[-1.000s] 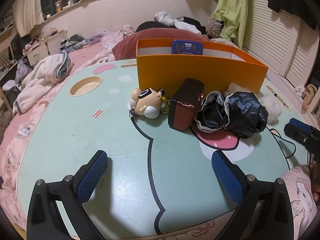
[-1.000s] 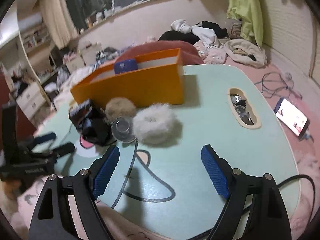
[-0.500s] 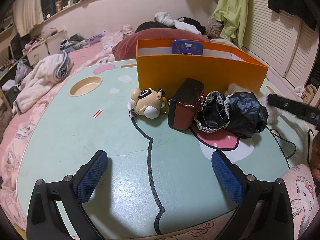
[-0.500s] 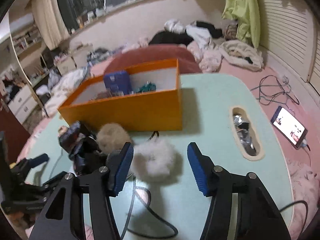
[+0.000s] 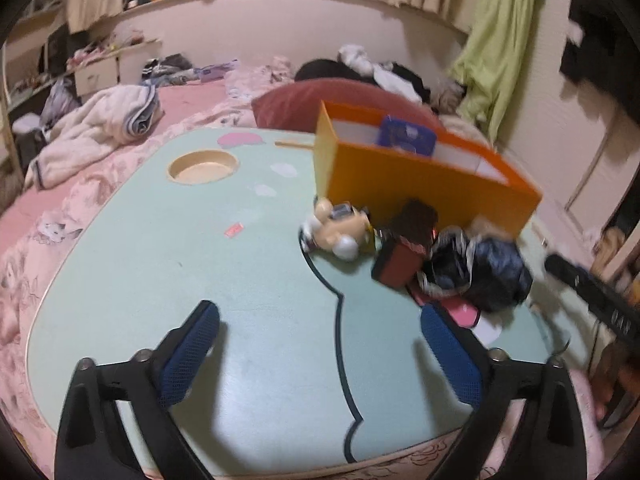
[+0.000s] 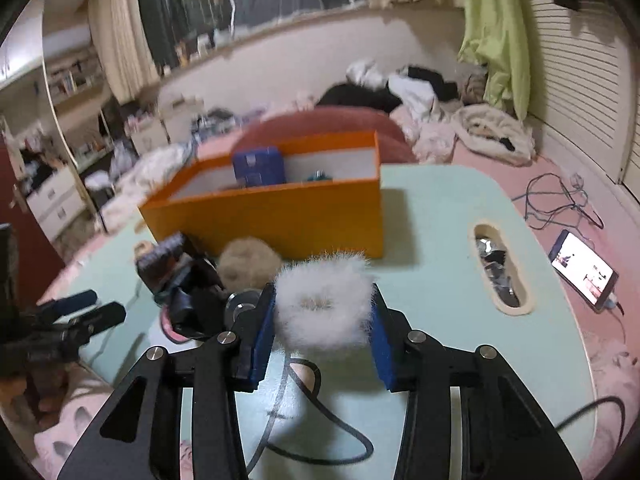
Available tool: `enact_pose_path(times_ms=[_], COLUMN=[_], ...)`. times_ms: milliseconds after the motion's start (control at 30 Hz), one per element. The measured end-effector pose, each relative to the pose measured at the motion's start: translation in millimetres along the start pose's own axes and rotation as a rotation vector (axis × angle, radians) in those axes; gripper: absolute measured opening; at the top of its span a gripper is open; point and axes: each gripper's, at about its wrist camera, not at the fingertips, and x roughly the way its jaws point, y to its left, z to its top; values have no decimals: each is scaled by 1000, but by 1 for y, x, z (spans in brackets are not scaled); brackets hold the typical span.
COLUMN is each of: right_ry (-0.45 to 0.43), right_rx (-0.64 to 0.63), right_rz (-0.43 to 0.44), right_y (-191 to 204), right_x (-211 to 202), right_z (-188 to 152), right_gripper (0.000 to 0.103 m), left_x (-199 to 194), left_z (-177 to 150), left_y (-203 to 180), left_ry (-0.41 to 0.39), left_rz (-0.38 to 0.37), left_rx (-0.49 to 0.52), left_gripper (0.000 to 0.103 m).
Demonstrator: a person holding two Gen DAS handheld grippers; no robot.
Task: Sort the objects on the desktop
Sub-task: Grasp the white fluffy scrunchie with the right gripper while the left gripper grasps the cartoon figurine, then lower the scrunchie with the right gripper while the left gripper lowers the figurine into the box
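Blue pads of the right gripper [image 6: 323, 330] were closing on a white fluffy ring [image 6: 325, 307], pressing its fur from both sides just above the green table [image 6: 436, 216]. At twelve o'clock from it stood the orange box [image 6: 280, 212]. The left gripper [image 5: 320, 356] hung over bare tabletop, jaws wide but narrowing, nothing between them.

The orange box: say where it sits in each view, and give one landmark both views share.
Left wrist view: the orange box is right of centre, upper half, behind the toy and the dark clutter.
Right wrist view: it sits at centre-left, behind the white fluffy ring.
Shared landmark: the blue packet standing inside it.
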Motion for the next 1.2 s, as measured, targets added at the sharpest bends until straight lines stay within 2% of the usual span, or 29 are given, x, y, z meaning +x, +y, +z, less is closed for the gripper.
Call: enact_pose_path(times_ms=[67,133,233,300,367,433,533,567,667,867,933,1033,1200], right_ry=[-20,-9,0,-6,-9,-9,-10,-10,-10,-21,-26,-29,-24], right_rx=[10,9,7,8,10,13,16,17,16,12,7,-5,-24], right_rz=[14,14,11,11,12,12,14,15,15,7,4,3,5], right_y=[-1,1,3,4,4,4,4,4,5,6,7,10,16], right_x=[-3,2,5,4,3,3,3,3,3,0,-1,-3,0], right_z=[2,5,6,6,6,6,5,5,5,4,4,5,23], right_gripper=[43,43,43,43,43,43,43,43,43,43,43,43,43], left_x=[0,1,8,19,34,48,66,65,62,42,30,12,-8], left_z=[9,23,45,56,63,63,55,53,45,33,31,32,57], left_y=[4,10,21,18,6,-1,1,1,-4,5,6,0,-15], left_ry=[-13,-20,-5,17,59,119,186,159,132,78,43,-23,-88], left_rz=[16,20,-57,-49,1,-10,-19,16,52,-27,-19,35,-21], left_rx=[2,-23,-120,-119,-67,-42,-77,-55,11,-13,-1,41,61], left_gripper=[83,81,76,74,66,60,48,42,41,40,40,40,40])
